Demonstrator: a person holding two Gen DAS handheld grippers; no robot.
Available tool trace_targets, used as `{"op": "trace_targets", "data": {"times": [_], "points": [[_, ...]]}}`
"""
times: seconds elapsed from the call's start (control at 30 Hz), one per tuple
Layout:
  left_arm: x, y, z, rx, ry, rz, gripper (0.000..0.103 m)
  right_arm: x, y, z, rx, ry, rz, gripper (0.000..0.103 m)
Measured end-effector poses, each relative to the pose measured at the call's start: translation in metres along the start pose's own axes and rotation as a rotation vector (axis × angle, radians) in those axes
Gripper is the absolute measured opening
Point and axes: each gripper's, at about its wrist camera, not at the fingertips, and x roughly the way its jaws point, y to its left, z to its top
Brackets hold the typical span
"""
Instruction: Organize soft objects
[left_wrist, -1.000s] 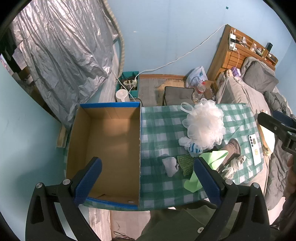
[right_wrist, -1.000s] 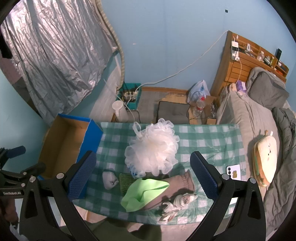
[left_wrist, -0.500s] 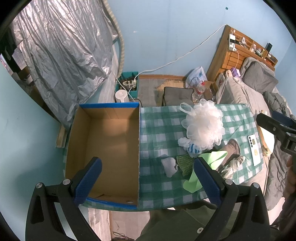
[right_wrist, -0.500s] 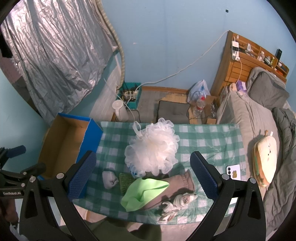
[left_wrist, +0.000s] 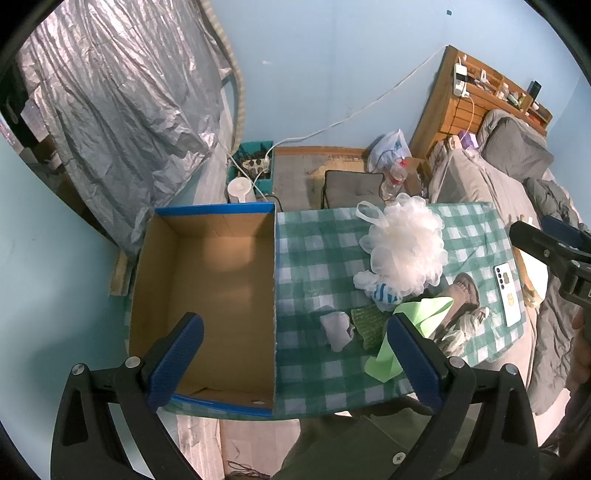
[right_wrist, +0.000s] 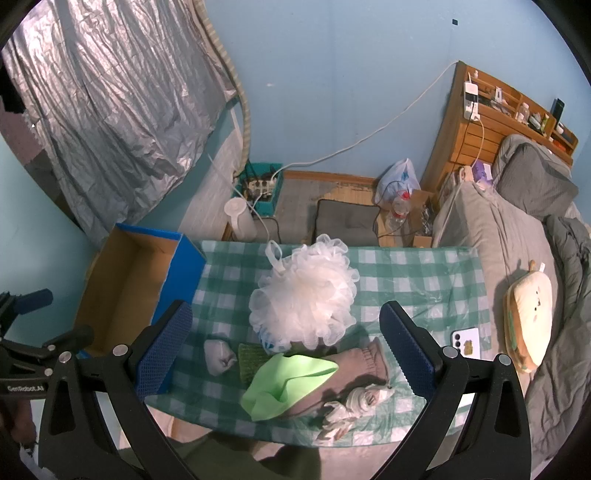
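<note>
A big white mesh bath pouf lies on the green-checked table. Near it lie a light green cloth, a brown sock, a small grey bundle, a dark green knitted pad, a blue-striped white piece and crumpled white fabric. An open cardboard box with blue edges sits at the table's left. My left gripper hangs open high above the box's near edge. My right gripper is open high above the pile.
A white phone lies at the table's right end. A bed with a toast-shaped plush is right of the table. A silver sheet hangs at the left; a cushion and a jug sit on the floor behind.
</note>
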Motion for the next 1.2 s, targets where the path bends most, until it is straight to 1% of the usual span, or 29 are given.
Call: {"op": "trace_targets", "data": {"times": [0.3,0.6,0.7,0.87,1.0,1.2], "points": [[0.0,0.0,0.0,0.0,0.001,0.001,0.1,0.0,0.0,-0.001,0.002,0.005,0.001,0.1],[0.017,0.0,-0.004,0.036,0.021,0.006,0.1,0.006,-0.009,-0.01,0.012,0.022,-0.02,0.1],[0.024,-0.001,-0.006,0.055,0.033,0.007,0.1,0.007,-0.02,-0.016,0.044,0.034,-0.017,0.1],[0.045,-0.004,-0.008,0.06,0.073,-0.024,0.1,0.014,-0.041,-0.028,0.099,0.063,-0.039,0.1],[0.061,-0.01,-0.012,0.076,0.101,-0.028,0.1,0.021,-0.055,-0.04,0.119,0.085,-0.068,0.1],[0.078,-0.023,-0.014,0.116,0.128,-0.033,0.1,0.033,-0.069,-0.062,0.151,0.129,-0.083,0.1]]}}
